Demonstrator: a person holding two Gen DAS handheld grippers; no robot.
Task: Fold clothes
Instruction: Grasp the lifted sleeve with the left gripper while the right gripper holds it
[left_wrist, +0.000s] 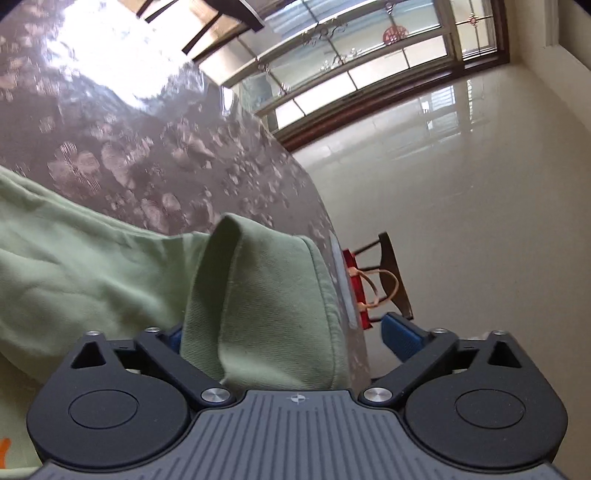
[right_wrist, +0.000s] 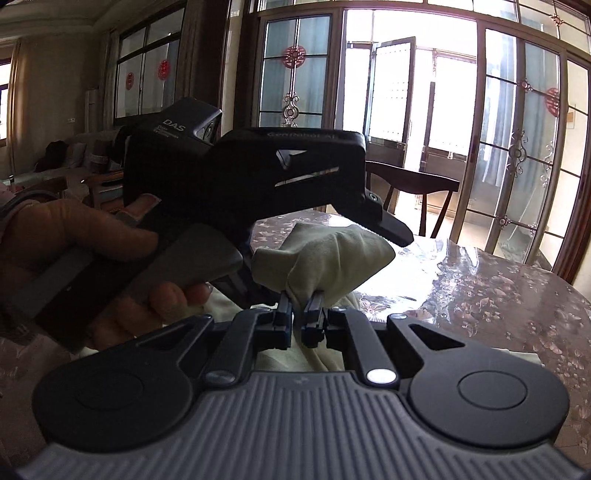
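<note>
A pale green garment (left_wrist: 92, 266) lies on the glossy floral table (left_wrist: 155, 147). In the left wrist view a folded part of it (left_wrist: 266, 295) stands up between my left gripper's (left_wrist: 288, 336) blue pads (left_wrist: 402, 336). The jaws stand wide apart and the left pad is mostly hidden behind the cloth. In the right wrist view my right gripper (right_wrist: 301, 306) is shut on a bunched corner of the same garment (right_wrist: 325, 254) and holds it above the table (right_wrist: 480, 280). The left gripper's black body (right_wrist: 251, 173), held by a hand, hangs just over that bunch.
The table's rounded edge (left_wrist: 340, 266) runs close to the right of the cloth. Beyond it are a dark wooden chair (left_wrist: 395, 273) with a red bag (left_wrist: 354, 288) and shiny floor. Another chair (right_wrist: 413, 184) and glass doors stand behind the table.
</note>
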